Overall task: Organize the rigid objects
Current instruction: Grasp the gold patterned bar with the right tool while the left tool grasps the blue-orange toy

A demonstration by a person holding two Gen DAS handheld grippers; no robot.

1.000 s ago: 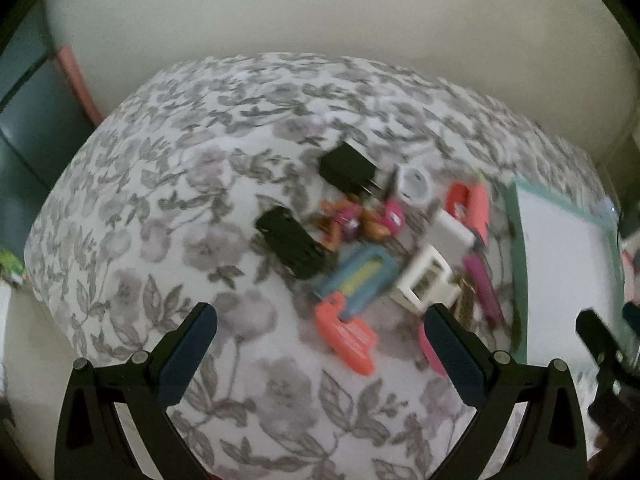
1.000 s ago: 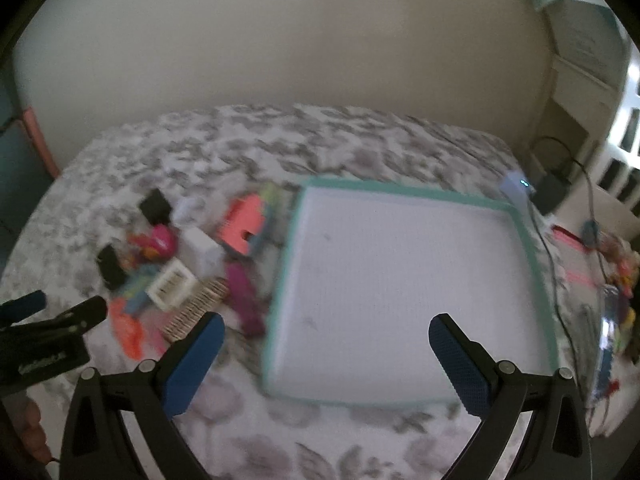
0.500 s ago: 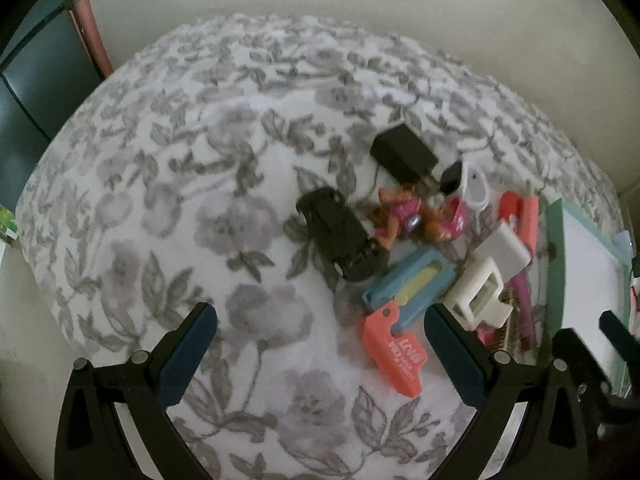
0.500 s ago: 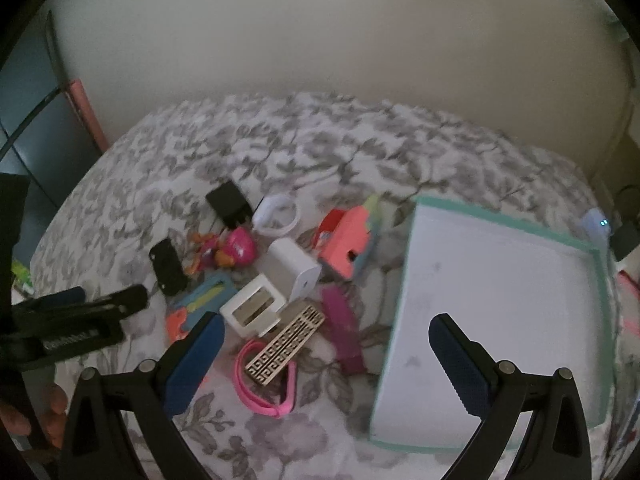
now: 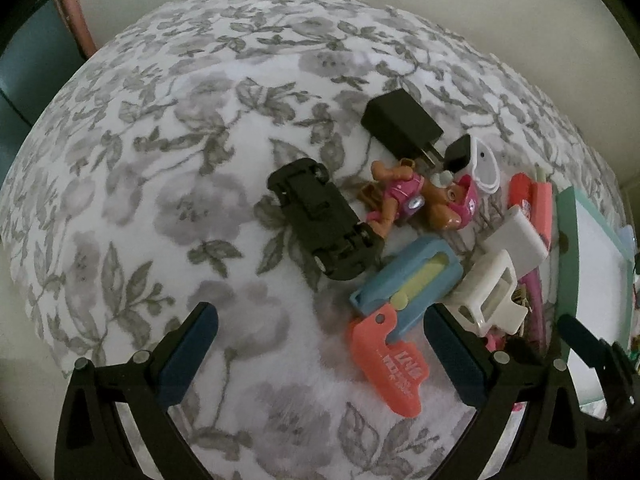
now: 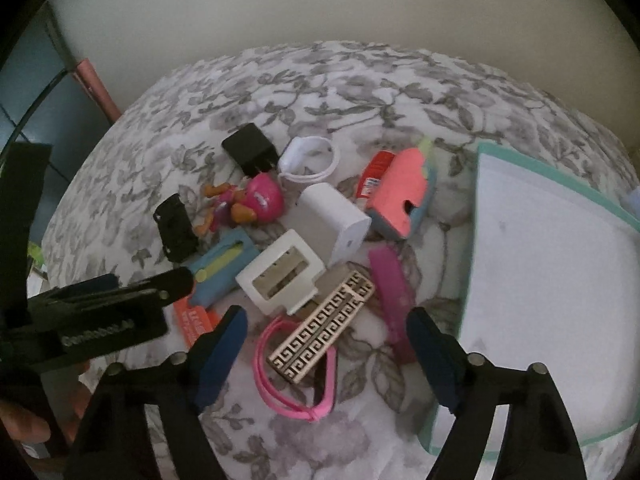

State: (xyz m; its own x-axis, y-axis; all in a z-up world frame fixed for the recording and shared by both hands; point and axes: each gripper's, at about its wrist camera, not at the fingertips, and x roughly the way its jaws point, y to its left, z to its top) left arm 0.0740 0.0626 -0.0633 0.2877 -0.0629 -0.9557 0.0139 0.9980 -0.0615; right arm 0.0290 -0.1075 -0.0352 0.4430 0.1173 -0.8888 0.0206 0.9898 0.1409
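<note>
A pile of small rigid items lies on a flowered bedspread (image 5: 168,184). My left gripper (image 5: 320,344) is open just above the cloth, with a coral tag (image 5: 388,364) and a blue case (image 5: 404,284) near its right finger. A black toy car (image 5: 320,220) and a pink pup figure (image 5: 420,200) lie beyond. My right gripper (image 6: 328,344) hovers with its jaws closing. A patterned beige clip (image 6: 324,328) and a pink band (image 6: 296,376) lie between them, untouched. The white-lined teal tray (image 6: 560,260) sits to the right.
Also in the pile are a white claw clip (image 6: 280,276), a white charger (image 6: 336,220), a black charger (image 6: 250,148), a white ring (image 6: 308,160), a magenta bar (image 6: 392,292) and a coral block (image 6: 404,192). The left gripper (image 6: 100,308) crosses the right view's left side. A wall stands behind the bed.
Both grippers came down closer to the pile. The right view swung left from the tray to the items, and the right jaws have narrowed. The left jaws kept their width.
</note>
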